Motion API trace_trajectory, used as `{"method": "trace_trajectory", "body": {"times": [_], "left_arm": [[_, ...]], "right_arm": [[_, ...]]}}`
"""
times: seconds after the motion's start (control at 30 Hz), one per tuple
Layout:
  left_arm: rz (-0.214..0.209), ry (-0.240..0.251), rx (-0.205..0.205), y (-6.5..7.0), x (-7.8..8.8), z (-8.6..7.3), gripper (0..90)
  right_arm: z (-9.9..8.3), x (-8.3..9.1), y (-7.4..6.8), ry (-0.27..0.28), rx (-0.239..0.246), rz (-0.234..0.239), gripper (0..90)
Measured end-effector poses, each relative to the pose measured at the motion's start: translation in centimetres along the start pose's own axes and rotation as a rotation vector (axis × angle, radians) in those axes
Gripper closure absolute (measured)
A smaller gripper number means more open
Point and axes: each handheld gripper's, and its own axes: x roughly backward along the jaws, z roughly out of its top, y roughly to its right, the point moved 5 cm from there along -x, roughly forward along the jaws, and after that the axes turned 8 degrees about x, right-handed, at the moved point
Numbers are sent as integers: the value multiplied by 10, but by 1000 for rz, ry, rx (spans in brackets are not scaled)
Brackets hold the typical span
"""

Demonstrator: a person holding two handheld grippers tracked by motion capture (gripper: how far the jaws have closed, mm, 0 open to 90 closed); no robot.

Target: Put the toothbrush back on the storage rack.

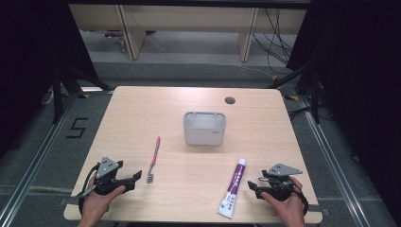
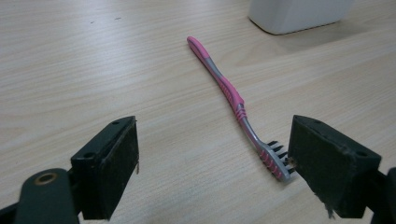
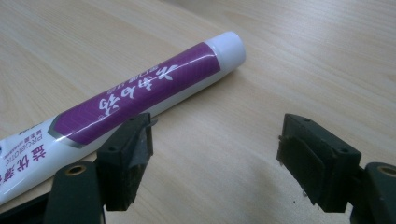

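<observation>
White brush-style characters are printed on the purple band of the toothpaste tube (image 3: 140, 88), though they cannot be made out with certainty. On the tube's white end, "PROBIOTIC" is printed in small letters beside further small characters. A black "5" (image 1: 77, 127) is marked on the floor (image 1: 38, 156) left of the surface (image 1: 142, 109).
</observation>
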Motion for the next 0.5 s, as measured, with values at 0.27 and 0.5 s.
{"method": "trace_trajectory", "body": {"times": [0.27,0.5], "left_arm": [[-4,6,-6,-1,1,2,161],[-18,4,-18,0,0,6,210]], "right_arm": [[-1,0,-4,-18,-41,35,269],[-1,-3,-2,-8,-25,25,269]]}}
